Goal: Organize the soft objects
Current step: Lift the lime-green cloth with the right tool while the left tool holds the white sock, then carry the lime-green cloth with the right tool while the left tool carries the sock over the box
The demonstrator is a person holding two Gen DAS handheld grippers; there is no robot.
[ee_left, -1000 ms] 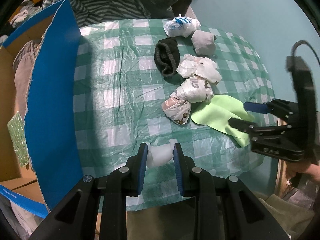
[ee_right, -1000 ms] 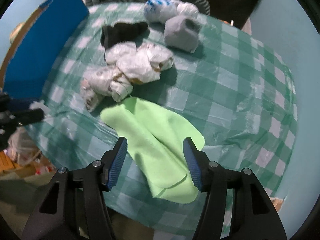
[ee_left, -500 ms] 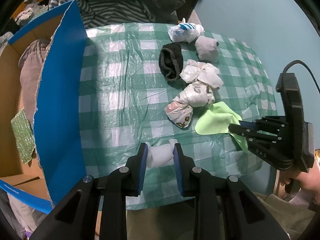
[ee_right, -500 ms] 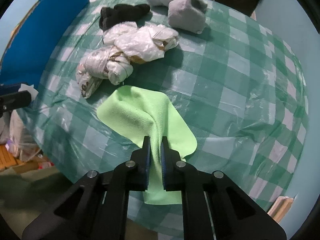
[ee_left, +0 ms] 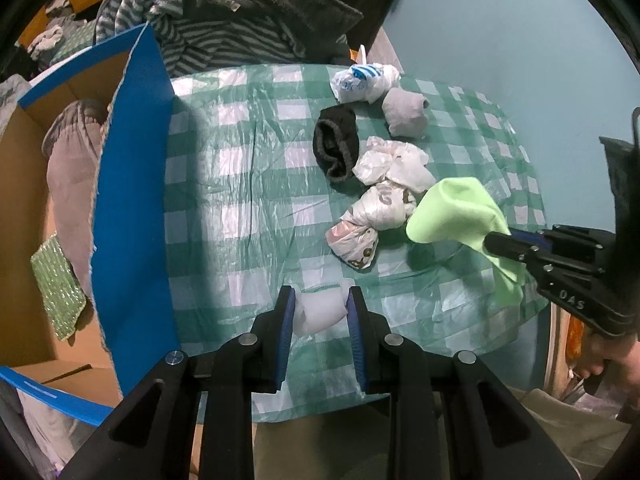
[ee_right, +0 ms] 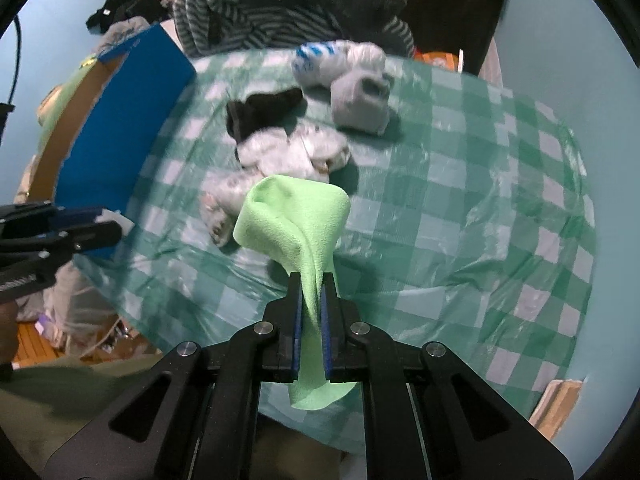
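While the right gripper (ee_right: 311, 292) has its fingers pinched tight on the lime green cloth (ee_right: 294, 216), that cloth hangs lifted off the desk (ee_right: 460, 208), drooping both ways out of the grip. Left gripper (ee_left: 320, 312) has its fingers partly closed around a small white wad (ee_left: 322, 312) near the desk's front edge. Black sock (ee_left: 334, 146), grey sock roll (ee_left: 404, 114) and knotted plastic bags (ee_left: 376, 208) sit mid-desk, with a blue-sided cardboard box (ee_left: 132, 200) on the left

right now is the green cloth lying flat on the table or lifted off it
Lifted. The green cloth is pinched in the shut right gripper and hangs bunched above the table, casting a shadow below.
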